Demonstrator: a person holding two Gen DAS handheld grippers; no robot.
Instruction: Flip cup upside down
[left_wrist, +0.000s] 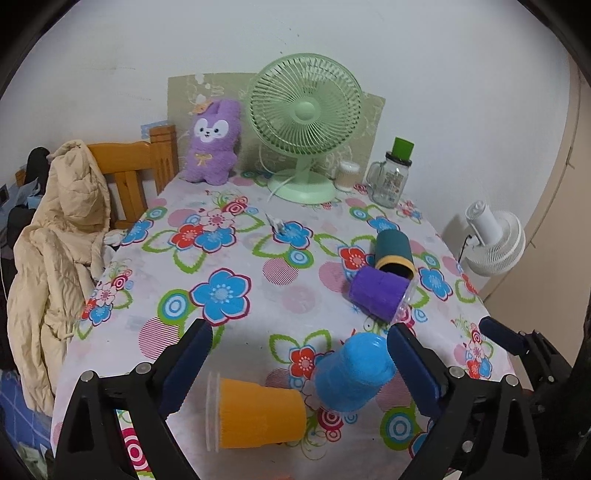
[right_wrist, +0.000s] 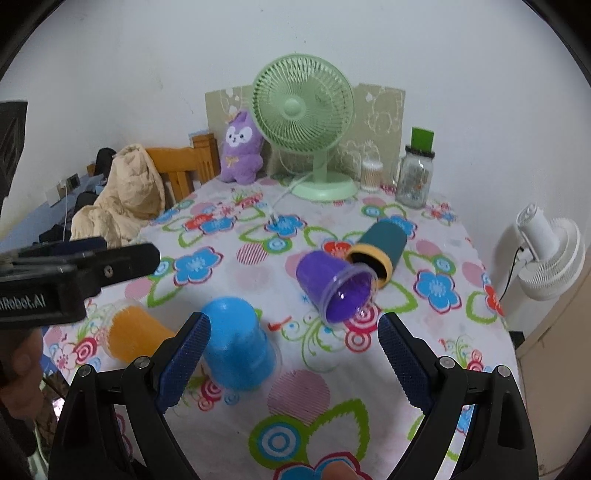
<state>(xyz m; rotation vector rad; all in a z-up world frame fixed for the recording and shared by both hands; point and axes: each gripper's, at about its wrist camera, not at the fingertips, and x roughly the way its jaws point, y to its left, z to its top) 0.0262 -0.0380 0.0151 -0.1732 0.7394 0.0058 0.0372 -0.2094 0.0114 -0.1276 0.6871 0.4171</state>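
Note:
A blue cup stands upside down on the floral tablecloth, also in the right wrist view. An orange cup lies on its side at the near left edge, also in the right wrist view. A purple cup and a teal cup with a yellow rim lie on their sides to the right. My left gripper is open, empty, above the orange and blue cups. My right gripper is open, empty, its left finger beside the blue cup.
A green desk fan, a purple plush toy, a cotton swab jar and a glass jar with green lid stand at the table's far edge. A wooden chair with a beige jacket is left. A white fan is right.

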